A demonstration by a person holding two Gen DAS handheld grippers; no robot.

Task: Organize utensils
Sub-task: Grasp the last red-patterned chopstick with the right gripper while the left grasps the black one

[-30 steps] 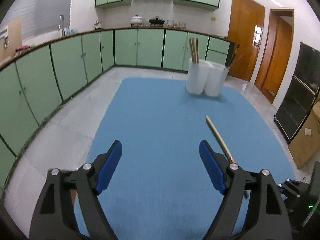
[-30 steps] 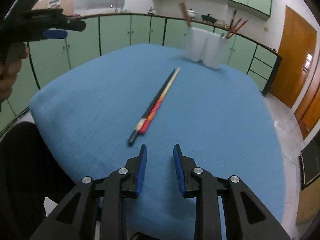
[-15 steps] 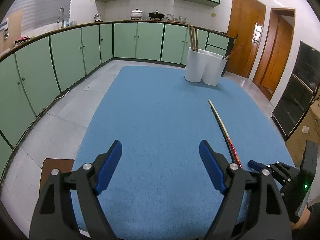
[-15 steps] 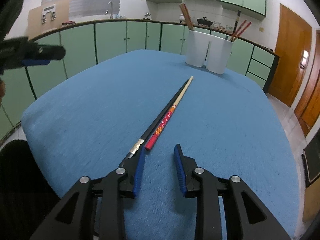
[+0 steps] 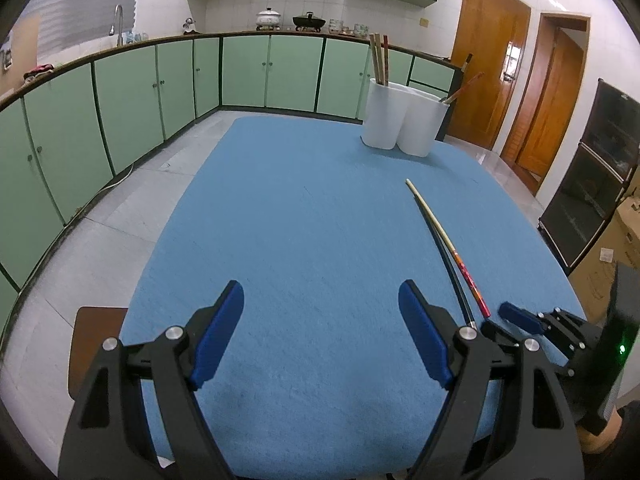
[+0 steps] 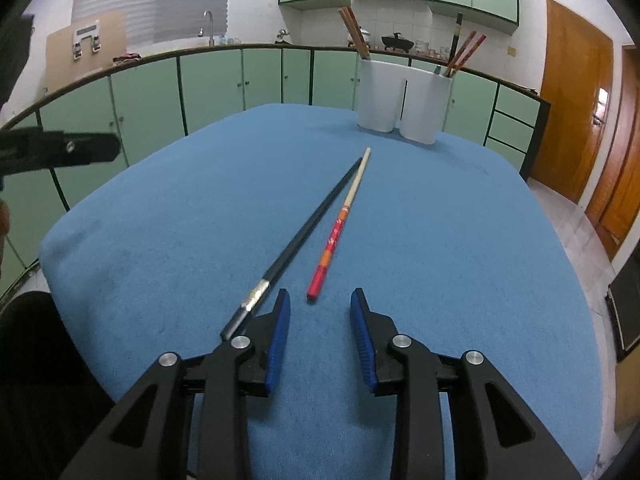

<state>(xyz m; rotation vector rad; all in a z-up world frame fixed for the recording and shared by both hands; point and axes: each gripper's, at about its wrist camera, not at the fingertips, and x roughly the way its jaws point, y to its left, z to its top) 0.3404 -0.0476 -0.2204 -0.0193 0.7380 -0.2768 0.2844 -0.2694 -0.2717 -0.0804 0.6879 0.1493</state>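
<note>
On the blue desk (image 6: 460,240), two chopsticks (image 6: 336,232) pointing to one o'clock, white holder (image 6: 404,100) beyond, right gripper (image 6: 320,300) jaws narrow, empty, at red chopstick's end, left gripper (image 5: 320,308) jaws wide, empty.

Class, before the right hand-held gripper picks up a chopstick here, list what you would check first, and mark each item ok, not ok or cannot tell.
1. Right hand-held gripper empty, jaws apart: ok.
2. Red-handled chopstick end lies just ahead of the gap: ok.
3. Black chopstick outside the gap, beside the left finger: ok.
4. Left hand-held gripper open, off to the side: ok.
5. White utensil holder upright: ok.
6. Room left in its compartments: cannot tell.
</note>
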